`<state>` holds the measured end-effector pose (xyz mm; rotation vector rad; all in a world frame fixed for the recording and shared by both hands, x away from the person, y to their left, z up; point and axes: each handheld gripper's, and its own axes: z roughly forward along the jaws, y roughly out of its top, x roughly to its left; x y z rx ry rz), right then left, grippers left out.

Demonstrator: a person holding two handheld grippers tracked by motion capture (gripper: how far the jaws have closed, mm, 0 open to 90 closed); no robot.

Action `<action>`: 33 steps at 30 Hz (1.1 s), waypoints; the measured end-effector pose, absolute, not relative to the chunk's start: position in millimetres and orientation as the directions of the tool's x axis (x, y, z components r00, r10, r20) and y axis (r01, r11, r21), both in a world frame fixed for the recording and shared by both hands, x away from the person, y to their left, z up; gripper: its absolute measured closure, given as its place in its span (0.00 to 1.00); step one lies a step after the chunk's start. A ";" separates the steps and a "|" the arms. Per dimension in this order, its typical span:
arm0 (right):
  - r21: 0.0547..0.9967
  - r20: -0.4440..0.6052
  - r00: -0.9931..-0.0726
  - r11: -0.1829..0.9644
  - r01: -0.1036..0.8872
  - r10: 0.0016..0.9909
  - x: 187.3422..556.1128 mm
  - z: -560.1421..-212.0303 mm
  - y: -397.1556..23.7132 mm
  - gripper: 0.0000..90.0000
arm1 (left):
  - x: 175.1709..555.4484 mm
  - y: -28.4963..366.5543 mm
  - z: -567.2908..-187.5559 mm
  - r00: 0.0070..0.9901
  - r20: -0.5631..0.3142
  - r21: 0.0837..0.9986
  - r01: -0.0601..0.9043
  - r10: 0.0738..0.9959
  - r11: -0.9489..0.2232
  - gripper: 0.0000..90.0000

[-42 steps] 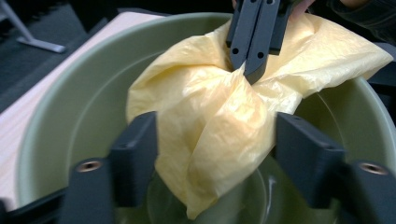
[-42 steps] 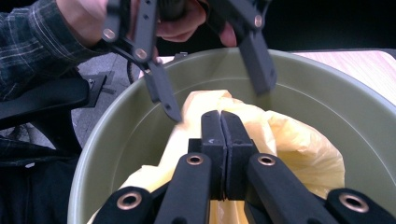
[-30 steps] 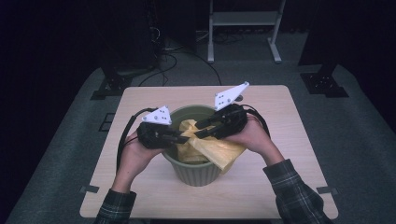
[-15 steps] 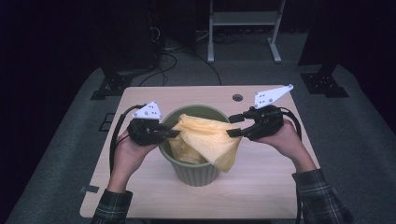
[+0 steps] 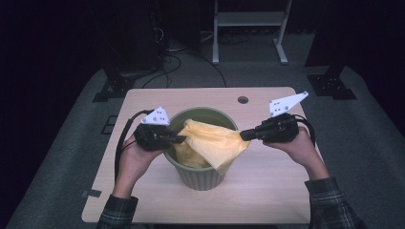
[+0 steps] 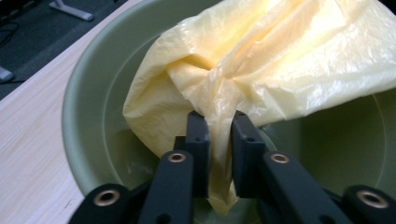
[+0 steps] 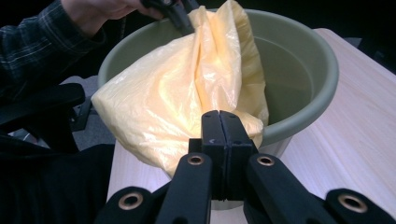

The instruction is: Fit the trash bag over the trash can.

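While the left gripper (image 5: 177,139) pinches one bunched edge of the yellow bag (image 5: 215,143) inside the green bin (image 5: 200,179), the right gripper (image 5: 244,134), jaws just clamped together on the opposite edge, holds it outside the rim, so the bag stretches crosswise over the opening.
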<state>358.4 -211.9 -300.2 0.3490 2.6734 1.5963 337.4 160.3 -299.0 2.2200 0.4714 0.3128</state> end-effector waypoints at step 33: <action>0.890 0.047 -0.985 0.441 0.118 0.169 371.1 -271.7 -167.3 1.00 | 339.5 121.5 -299.7 0.960 0.089 0.746 0.113 0.267 -0.656 0.61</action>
